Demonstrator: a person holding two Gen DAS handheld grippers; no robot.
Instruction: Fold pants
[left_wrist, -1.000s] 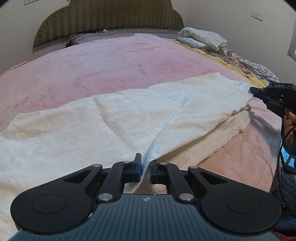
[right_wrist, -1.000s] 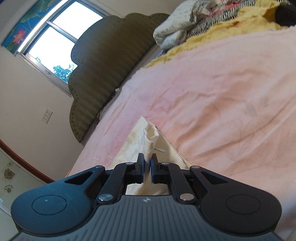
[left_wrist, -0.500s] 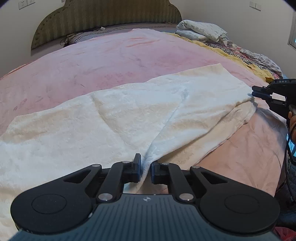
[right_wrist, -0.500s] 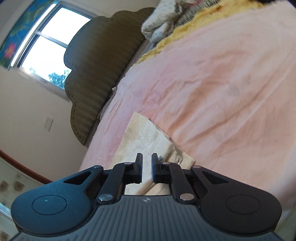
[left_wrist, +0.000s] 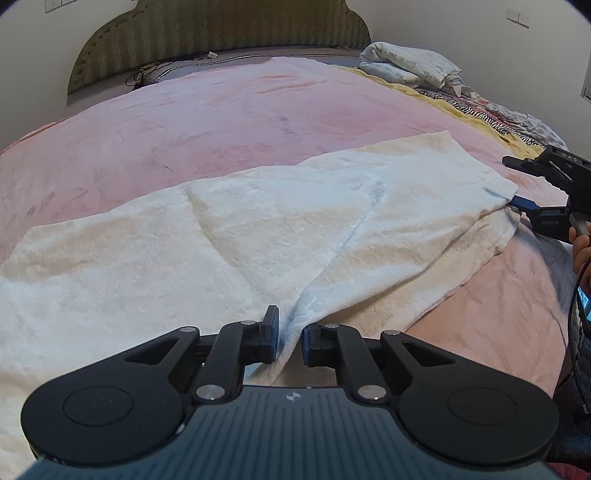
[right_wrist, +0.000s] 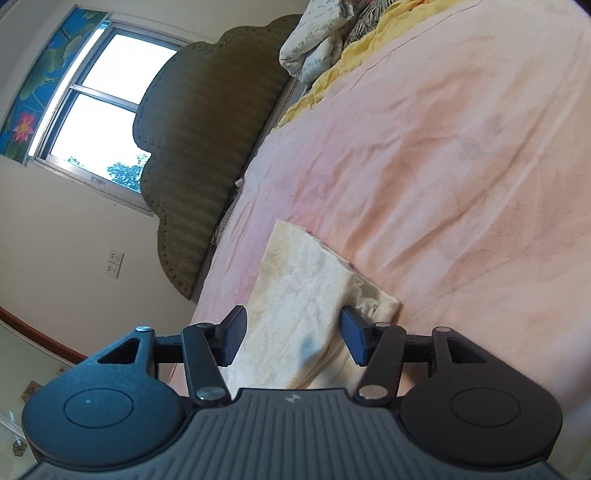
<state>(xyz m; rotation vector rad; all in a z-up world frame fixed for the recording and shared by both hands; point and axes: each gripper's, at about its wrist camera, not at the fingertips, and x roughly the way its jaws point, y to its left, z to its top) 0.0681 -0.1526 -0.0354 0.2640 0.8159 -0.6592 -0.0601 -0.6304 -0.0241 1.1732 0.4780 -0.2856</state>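
Observation:
Cream fleece pants (left_wrist: 258, 236) lie lengthwise across the pink blanket (left_wrist: 221, 122), one leg folded over the other. My left gripper (left_wrist: 290, 334) is at the near edge. Its jaws stand slightly apart, with a raised fold of the fabric running loosely between them, so it is open. My right gripper (left_wrist: 511, 181) is at the pants' right end. In the right wrist view the right gripper (right_wrist: 293, 332) has its jaws opening wide. The end of the pants (right_wrist: 295, 280) lies flat on the bed between them, free of both pads.
A padded olive headboard (left_wrist: 221, 33) stands at the far side of the bed. Crumpled bedding (left_wrist: 410, 68) and a yellow cover (right_wrist: 332, 74) lie along the far right. A hand (left_wrist: 581, 243) holds the right gripper at the bed's edge. A window (right_wrist: 103, 103) shows in the wall.
The right jaws were shut on the pants' end and have spread wide, and that end has settled flat on the bed. The left jaws have parted a little around the fold.

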